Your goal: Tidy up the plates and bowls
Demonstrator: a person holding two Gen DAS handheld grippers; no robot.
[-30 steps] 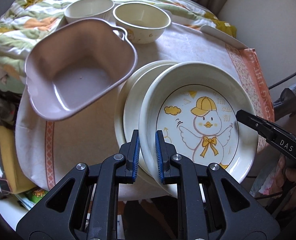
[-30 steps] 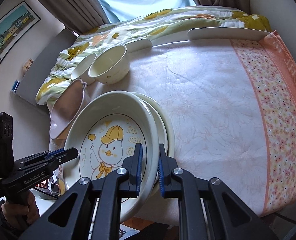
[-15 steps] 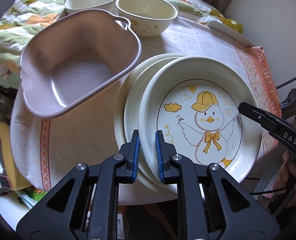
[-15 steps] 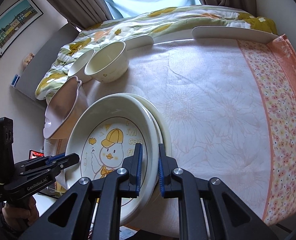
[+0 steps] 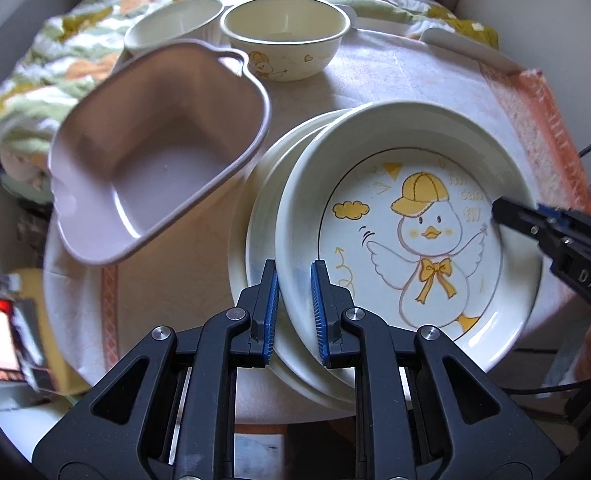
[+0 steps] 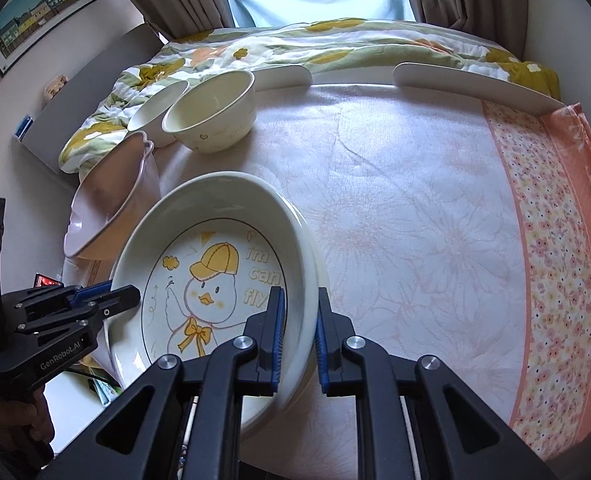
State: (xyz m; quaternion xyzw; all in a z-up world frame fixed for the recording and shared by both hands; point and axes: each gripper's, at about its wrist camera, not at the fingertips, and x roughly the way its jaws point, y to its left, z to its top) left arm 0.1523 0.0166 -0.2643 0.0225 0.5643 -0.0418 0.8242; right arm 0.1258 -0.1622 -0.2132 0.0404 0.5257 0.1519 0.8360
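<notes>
A cream plate with a yellow-capped duck (image 5: 415, 232) (image 6: 215, 280) sits over a stack of plain cream plates (image 5: 263, 216) (image 6: 321, 276), offset to one side. Whether it rests on them I cannot tell. My left gripper (image 5: 294, 312) is shut on its near rim, and also shows in the right wrist view (image 6: 123, 294). My right gripper (image 6: 299, 332) is shut on the opposite rim; its tip (image 5: 499, 212) shows at the plate's right edge. A pink handled bowl (image 5: 155, 152) (image 6: 107, 208) stands left of the plates. Two cream bowls (image 5: 287, 32) (image 5: 175, 28) stand behind it.
A white and orange flowered cloth (image 6: 415, 220) covers the round table, bare to the right of the plates. Two white curved chair backs (image 6: 471, 84) (image 6: 283, 76) touch the far edge. A flowered quilt (image 6: 335, 44) lies beyond. A hand (image 6: 11, 420) holds the left gripper's handle.
The duck plate, gripped on both sides, has sunk a little toward the stacked plates. My left gripper has dropped and tipped with it. Neither grip has changed.
</notes>
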